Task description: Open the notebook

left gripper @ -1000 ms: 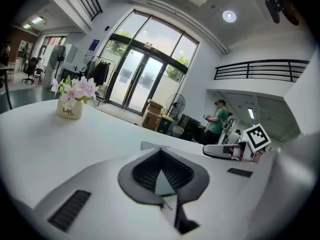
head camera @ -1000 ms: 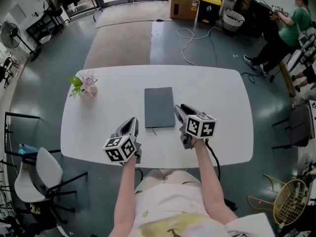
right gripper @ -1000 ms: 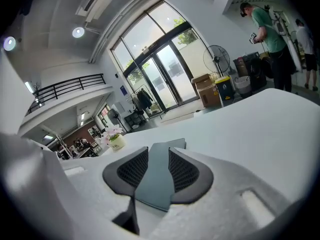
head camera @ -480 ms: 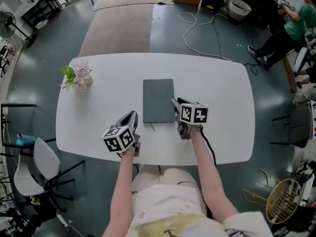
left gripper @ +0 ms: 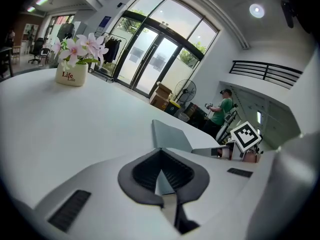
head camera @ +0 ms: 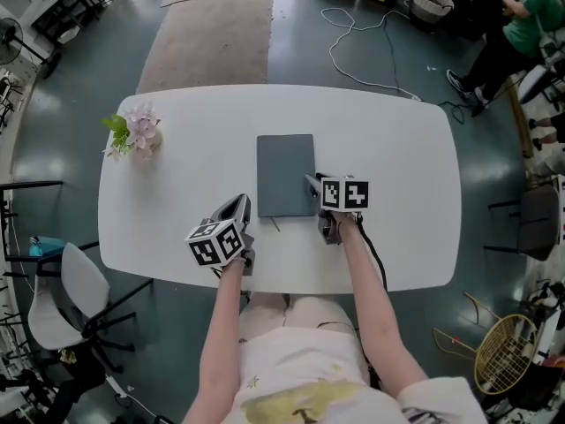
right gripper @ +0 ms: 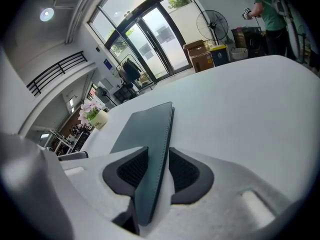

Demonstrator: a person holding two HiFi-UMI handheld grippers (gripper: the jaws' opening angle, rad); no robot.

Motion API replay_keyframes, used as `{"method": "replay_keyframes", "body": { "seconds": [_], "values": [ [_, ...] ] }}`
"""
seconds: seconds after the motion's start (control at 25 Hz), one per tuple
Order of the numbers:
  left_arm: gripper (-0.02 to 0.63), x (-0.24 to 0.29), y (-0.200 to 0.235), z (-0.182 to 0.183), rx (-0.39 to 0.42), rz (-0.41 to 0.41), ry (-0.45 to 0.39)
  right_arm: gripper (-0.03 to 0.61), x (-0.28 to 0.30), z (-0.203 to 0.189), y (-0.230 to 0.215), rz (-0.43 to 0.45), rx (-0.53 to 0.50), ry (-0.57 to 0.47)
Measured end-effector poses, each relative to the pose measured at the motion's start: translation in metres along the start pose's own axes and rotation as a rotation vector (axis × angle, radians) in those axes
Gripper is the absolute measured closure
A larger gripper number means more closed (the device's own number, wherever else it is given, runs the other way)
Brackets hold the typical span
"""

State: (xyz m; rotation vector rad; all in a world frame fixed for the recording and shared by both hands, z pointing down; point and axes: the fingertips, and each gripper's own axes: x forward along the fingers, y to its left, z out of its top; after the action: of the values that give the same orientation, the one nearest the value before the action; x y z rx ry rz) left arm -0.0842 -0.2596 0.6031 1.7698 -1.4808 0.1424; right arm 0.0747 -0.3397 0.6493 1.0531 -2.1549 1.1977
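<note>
Right gripper [head camera: 311, 184] is brought onto the notebook [head camera: 285, 173], its near right edge clamped between the jaws.
Long axis is pointed away from the person; left gripper [head camera: 240, 207] is closed, empty.

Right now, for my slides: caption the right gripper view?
Grey notebook pinched by its edge in the right tool on a white table, flower pot beyond.

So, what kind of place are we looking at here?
Probably a workshop or lab hall, not a home: tall glass double doors, brown cardboard boxes stacked near them, and a black standing fan on the bare grey floor.
</note>
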Motion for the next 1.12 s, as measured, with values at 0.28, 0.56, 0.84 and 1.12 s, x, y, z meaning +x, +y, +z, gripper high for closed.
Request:
{"method": "replay_keyframes", "body": {
  "seconds": [0.28, 0.56, 0.84, 1.12],
  "values": [
    [0.615, 0.003, 0.003, -0.004, -0.022, 0.006, 0.007, 0.457, 0.003, -0.001, 0.0, 0.011, -0.017, 0.066],
    [0.615, 0.004, 0.004, -0.006, -0.037, 0.01, 0.002, 0.482, 0.004, -0.001, -0.001, 0.052, 0.012, 0.073],
    [0.615, 0.002, 0.001, -0.006, -0.04, 0.015, -0.009, 0.52, 0.001, 0.002, -0.001, 0.059, 0.029, 0.058],
    [0.615, -0.006, 0.002, -0.002, -0.039, 0.015, -0.034, 0.541, -0.011, 0.012, 0.011, 0.096, 0.041, 0.019]
  ]
}}
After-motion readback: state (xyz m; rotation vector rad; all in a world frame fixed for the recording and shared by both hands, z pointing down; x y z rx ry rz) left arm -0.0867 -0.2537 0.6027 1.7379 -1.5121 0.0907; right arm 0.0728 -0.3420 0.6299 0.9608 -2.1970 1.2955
